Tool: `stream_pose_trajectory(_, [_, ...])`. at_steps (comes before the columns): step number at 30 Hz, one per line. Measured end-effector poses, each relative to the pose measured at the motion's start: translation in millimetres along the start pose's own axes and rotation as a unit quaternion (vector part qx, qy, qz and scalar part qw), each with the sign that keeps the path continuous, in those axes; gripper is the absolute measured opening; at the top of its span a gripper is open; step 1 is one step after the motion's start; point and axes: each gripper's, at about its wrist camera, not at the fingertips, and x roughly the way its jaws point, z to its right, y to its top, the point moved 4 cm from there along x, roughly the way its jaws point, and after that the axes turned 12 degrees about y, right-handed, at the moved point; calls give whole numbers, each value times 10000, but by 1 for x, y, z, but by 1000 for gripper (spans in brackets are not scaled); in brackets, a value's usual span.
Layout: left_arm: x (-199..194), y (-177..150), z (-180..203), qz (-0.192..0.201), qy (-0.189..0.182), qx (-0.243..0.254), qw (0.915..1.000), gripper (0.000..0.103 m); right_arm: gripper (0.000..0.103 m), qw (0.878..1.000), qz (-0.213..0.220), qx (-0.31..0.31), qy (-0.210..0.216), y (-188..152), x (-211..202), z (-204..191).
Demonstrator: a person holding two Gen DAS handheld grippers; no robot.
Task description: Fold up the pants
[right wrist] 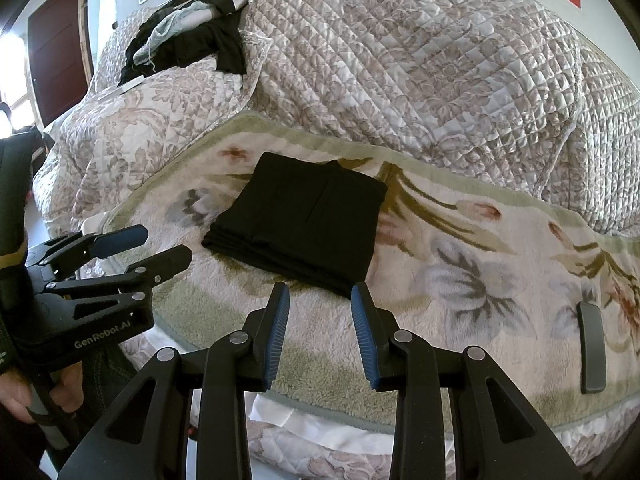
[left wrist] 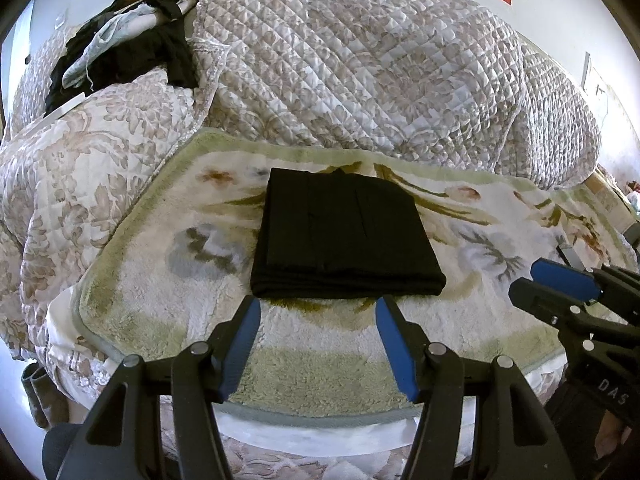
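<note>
Ahead of my left gripper, the folded black pants lie on the floral blanket, just beyond my empty, parted jaws. From my right gripper, the pants sit slightly left, jaws narrowly apart, holding nothing.

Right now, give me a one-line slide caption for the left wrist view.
Black pants lie folded on a floral blanket; the open left gripper hovers empty before them.

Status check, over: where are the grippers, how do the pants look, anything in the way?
Left gripper open, empty, short of the pants. Right gripper open, empty. Black pants folded flat on floral blanket. Dark flat device lies off right, clear.
</note>
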Motion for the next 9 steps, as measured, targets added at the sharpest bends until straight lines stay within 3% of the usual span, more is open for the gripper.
stream_pose_trajectory(9, [0,3,0,57,77,78,9999,63,33,10000,-2,-5,2,-2,0,0])
